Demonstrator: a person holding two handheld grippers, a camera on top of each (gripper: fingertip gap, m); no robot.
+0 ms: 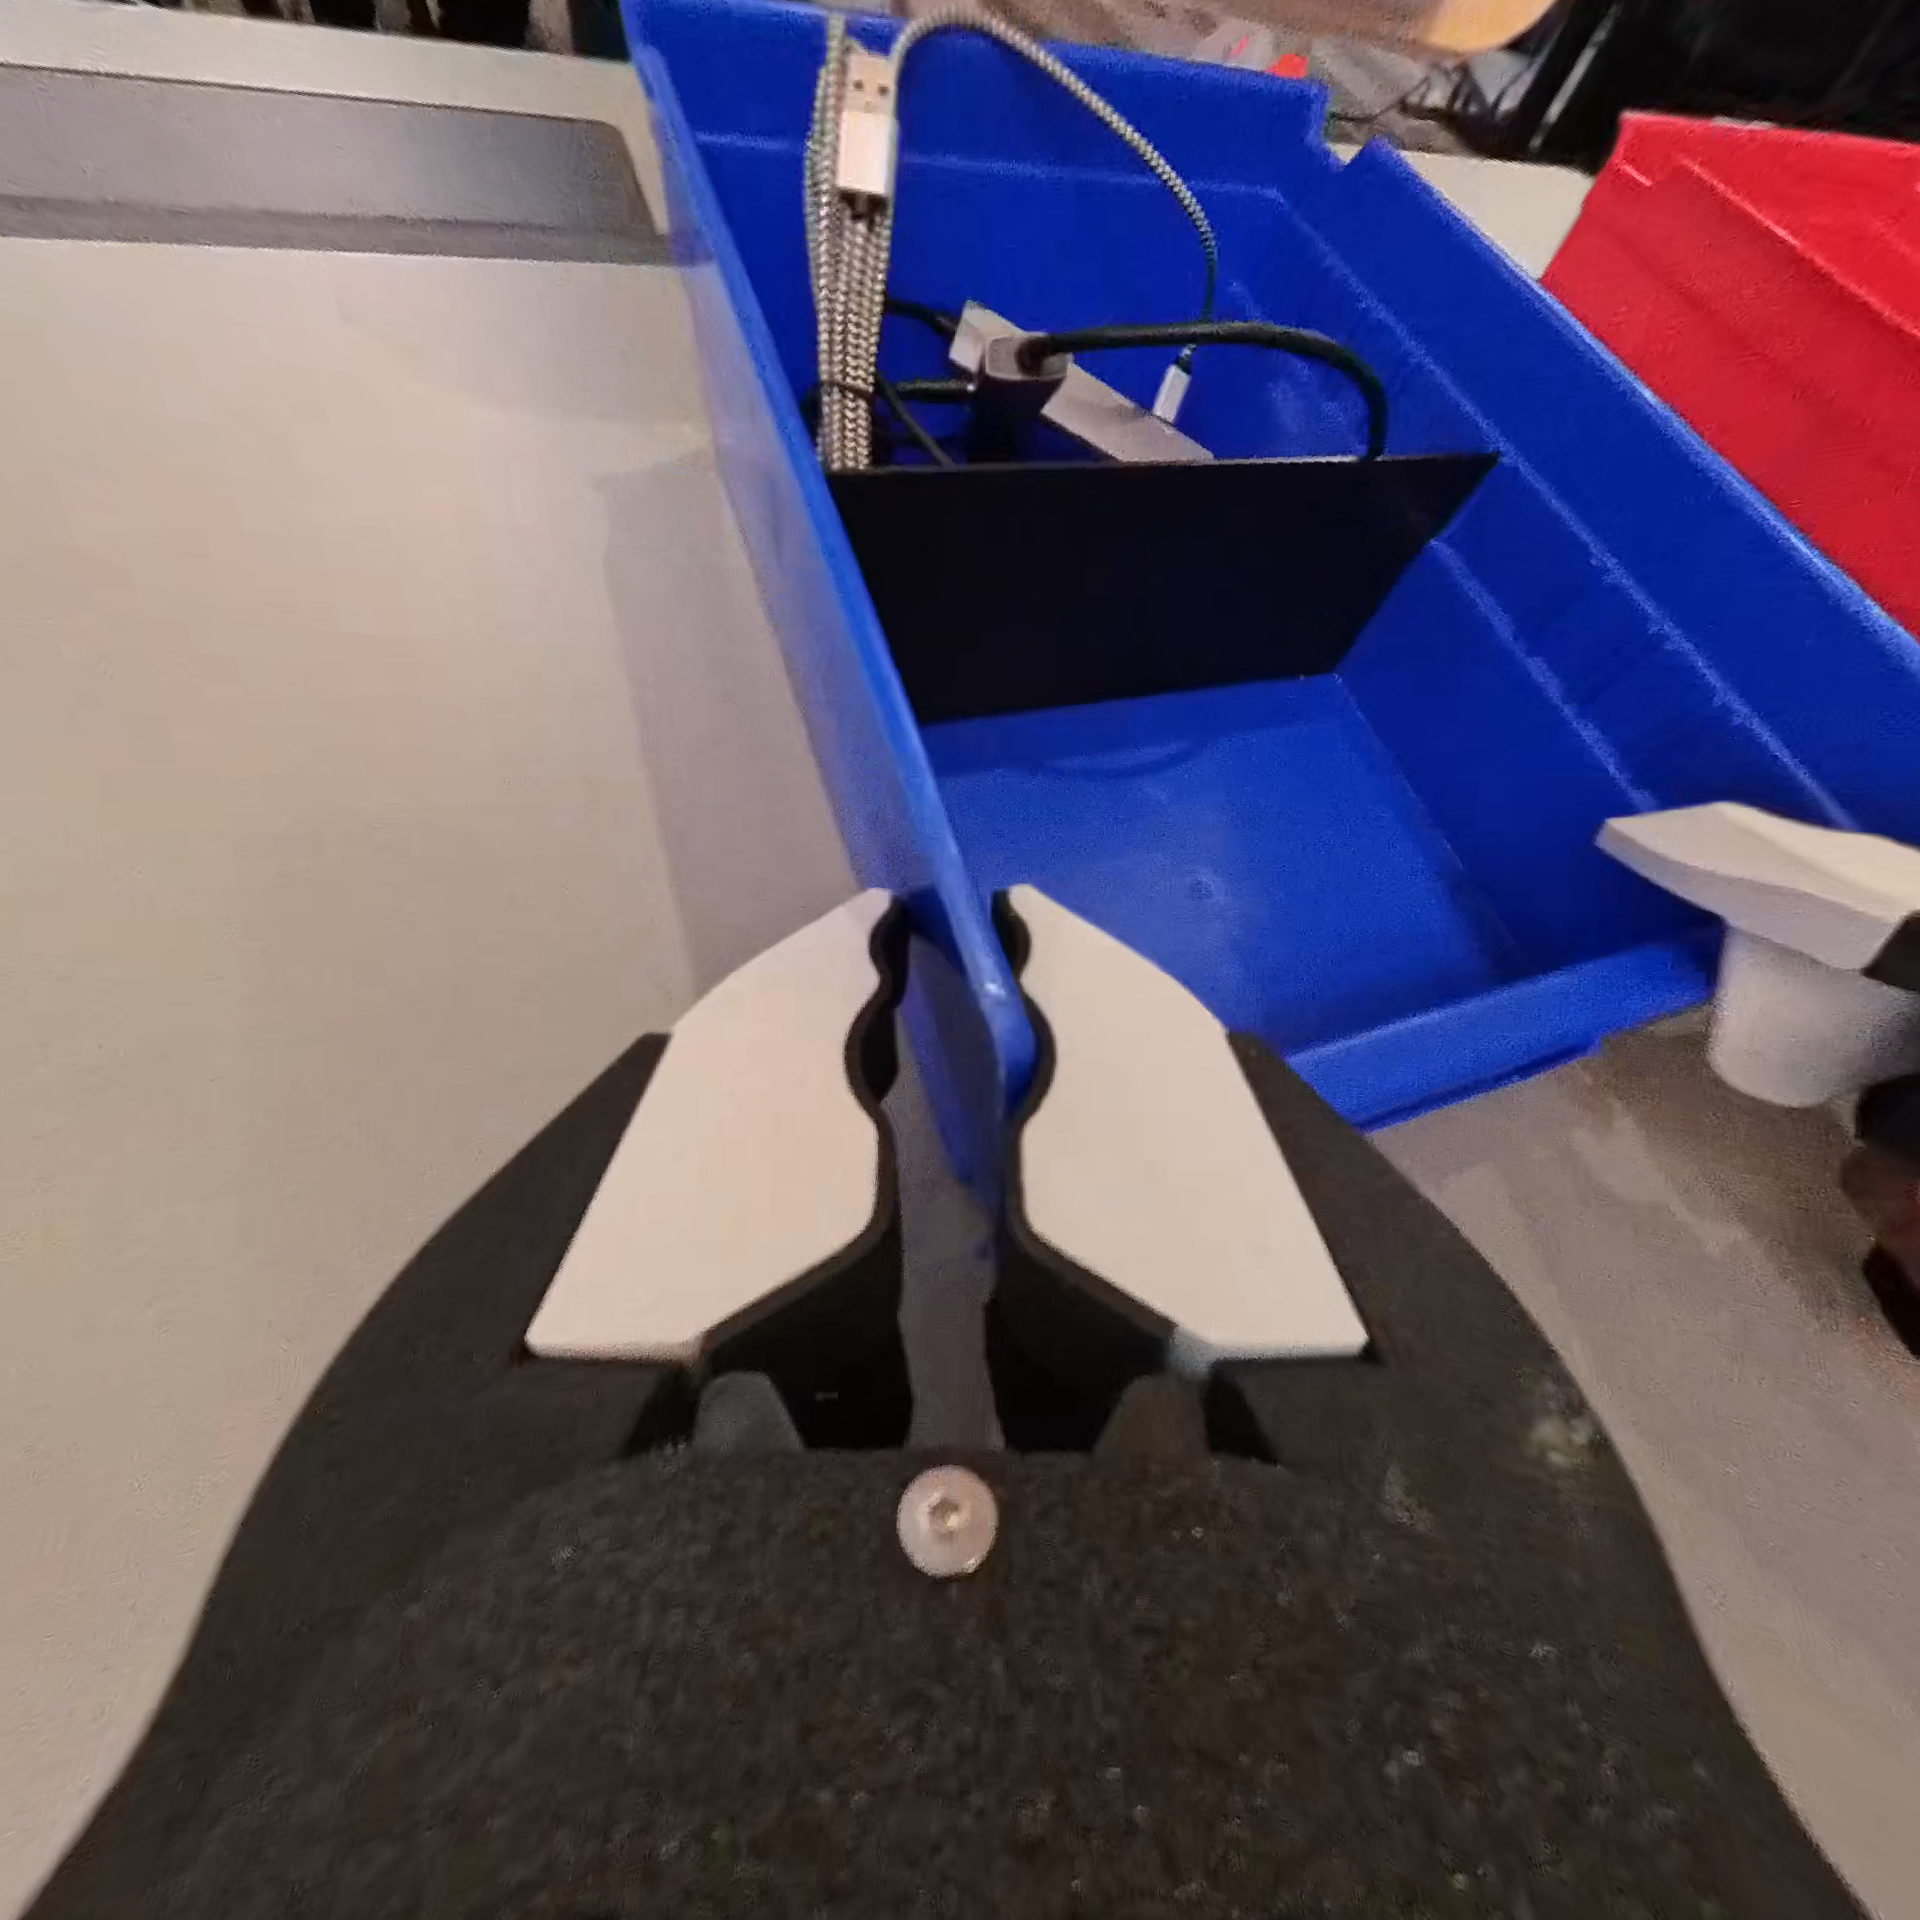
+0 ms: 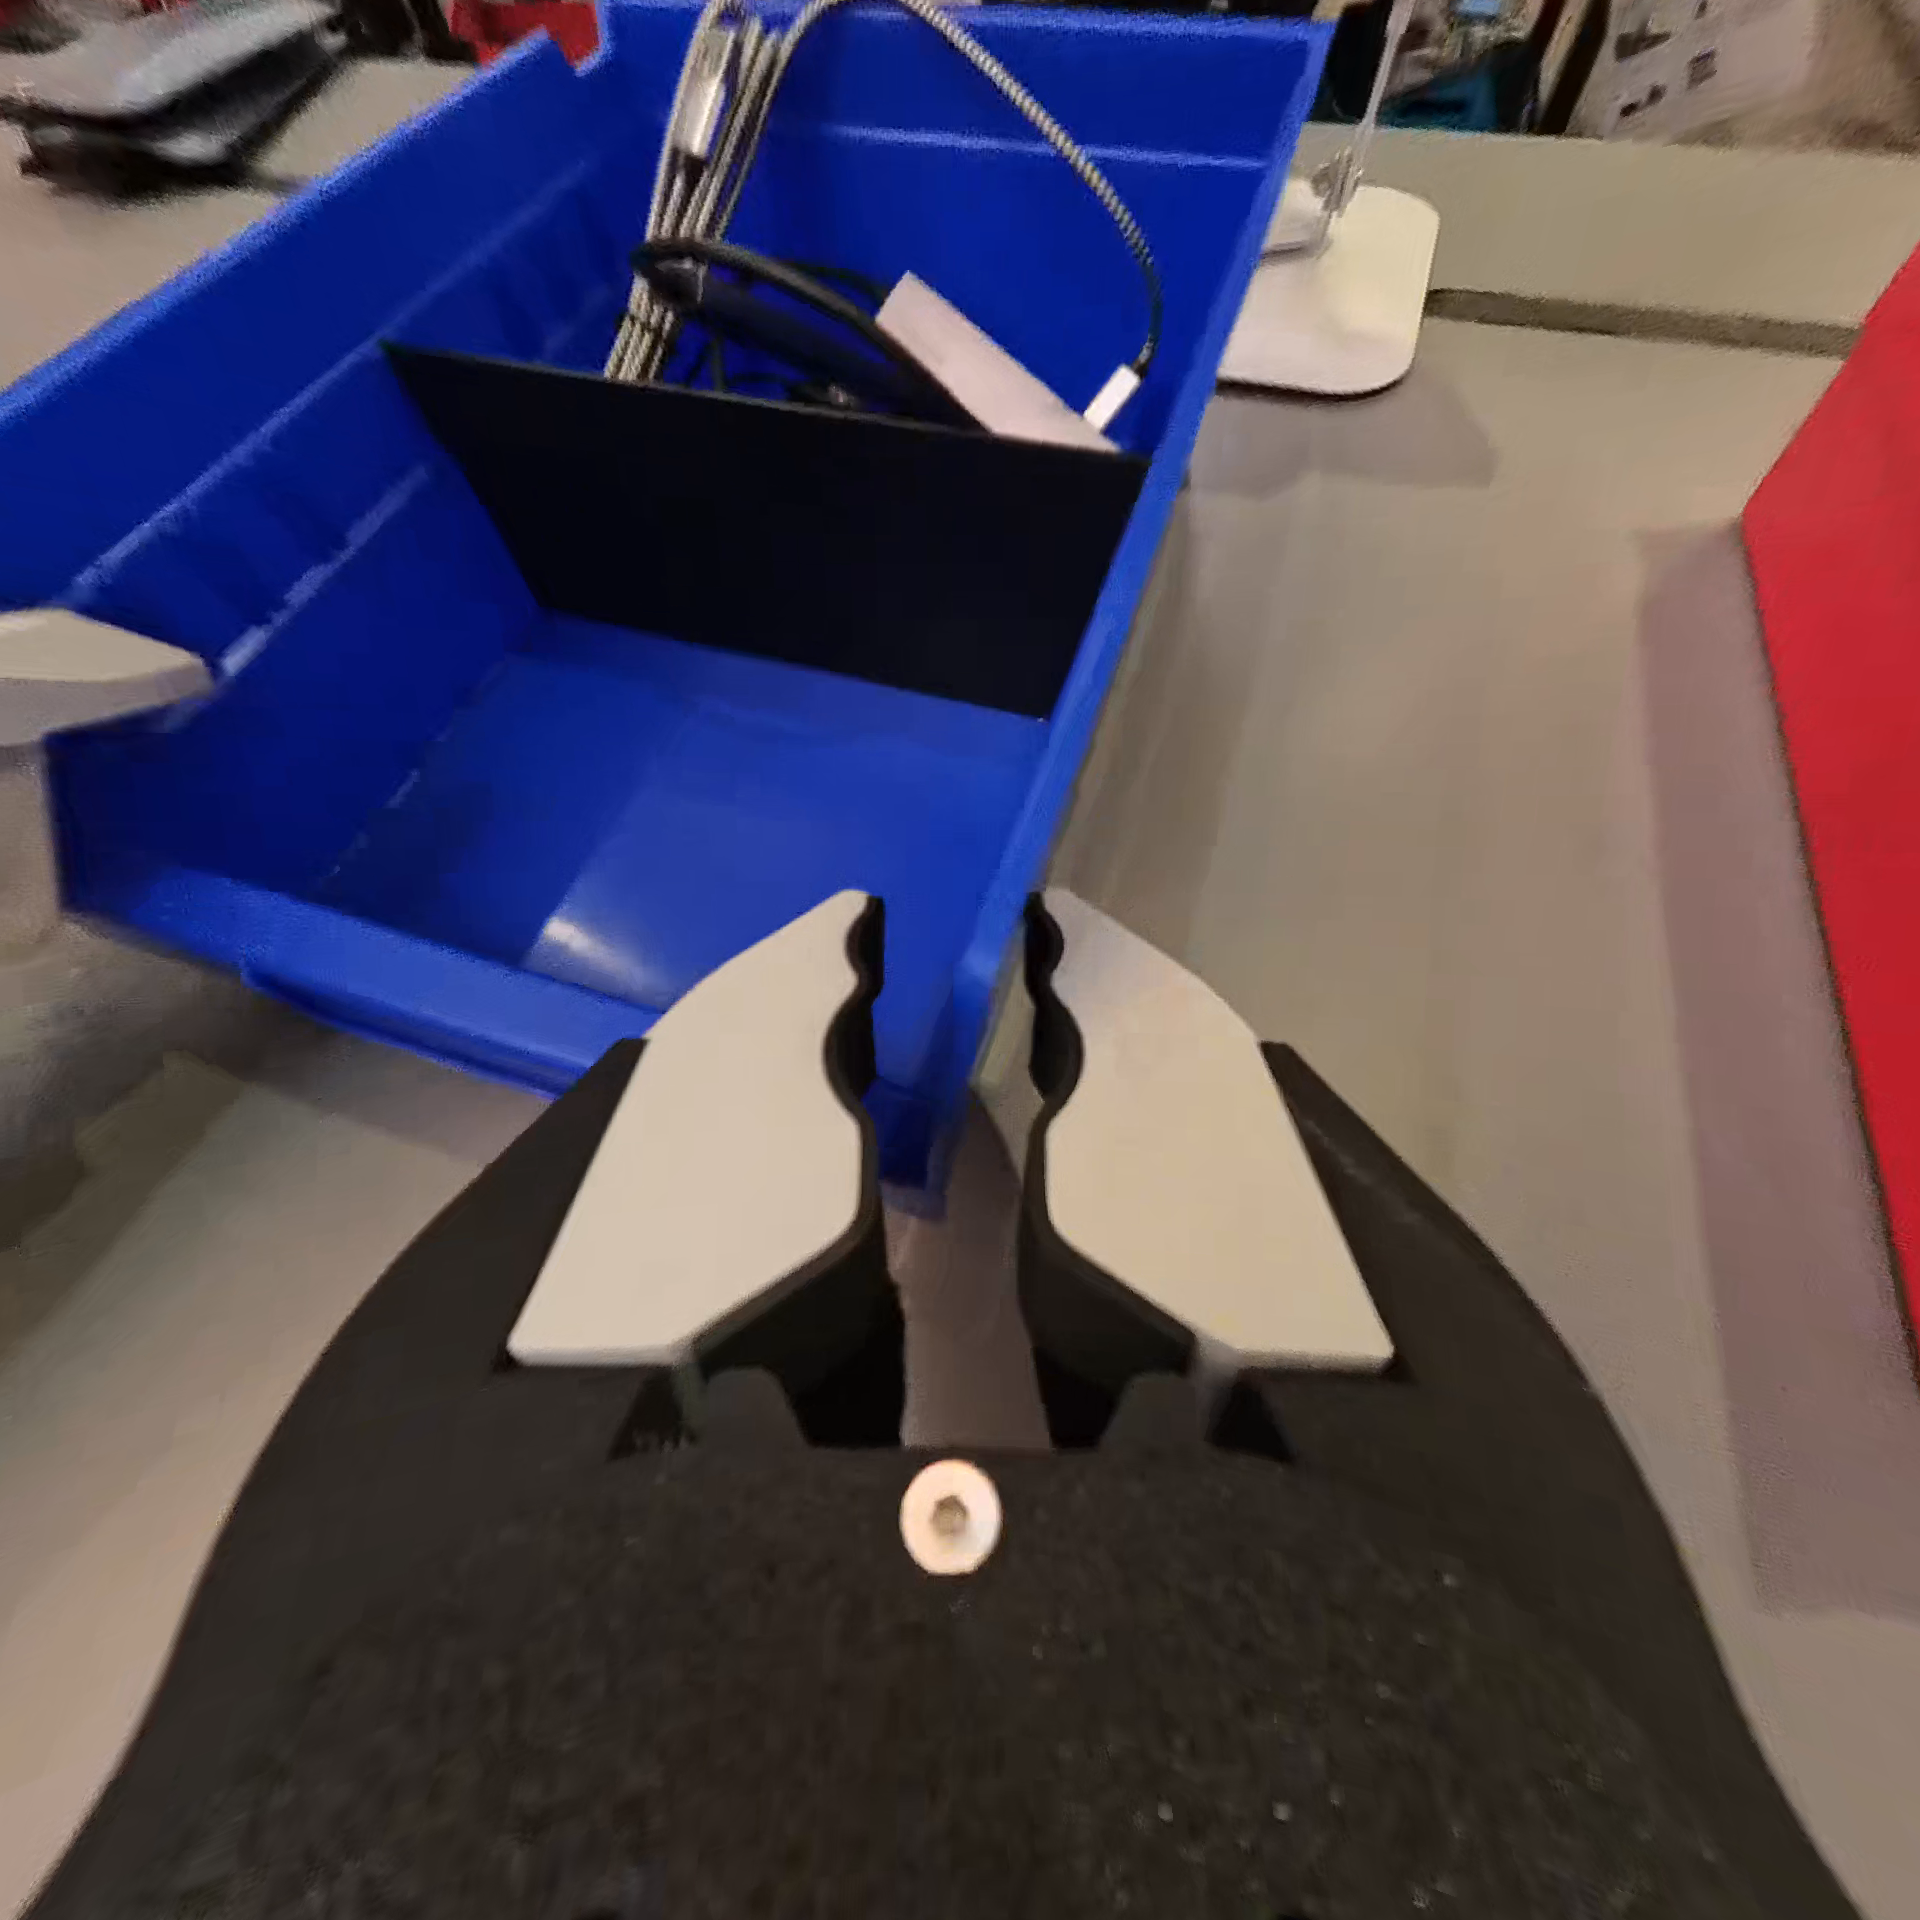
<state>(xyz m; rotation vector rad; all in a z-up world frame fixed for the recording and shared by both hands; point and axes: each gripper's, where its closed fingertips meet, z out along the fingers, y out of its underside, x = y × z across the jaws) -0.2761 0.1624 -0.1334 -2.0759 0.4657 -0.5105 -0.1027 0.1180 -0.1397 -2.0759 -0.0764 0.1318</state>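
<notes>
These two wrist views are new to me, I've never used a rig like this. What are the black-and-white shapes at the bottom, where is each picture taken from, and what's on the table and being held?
Each picture comes from a camera riding on a hand-held tool, looking forward along its two fingers. The black-and-white shapes are those fingers.

In the left wrist view, the left gripper has its jaws closed on the near corner of one side wall of a blue bin. In the right wrist view, the right gripper straddles the opposite near corner of the same blue bin, jaws close against the wall. Each tool's white tip shows at the edge of the other's picture.

A black divider splits the bin. The near half is empty; the far half holds braided cables and a small grey adapter. Everything stands on a grey table, with a red bin beside it.
</notes>
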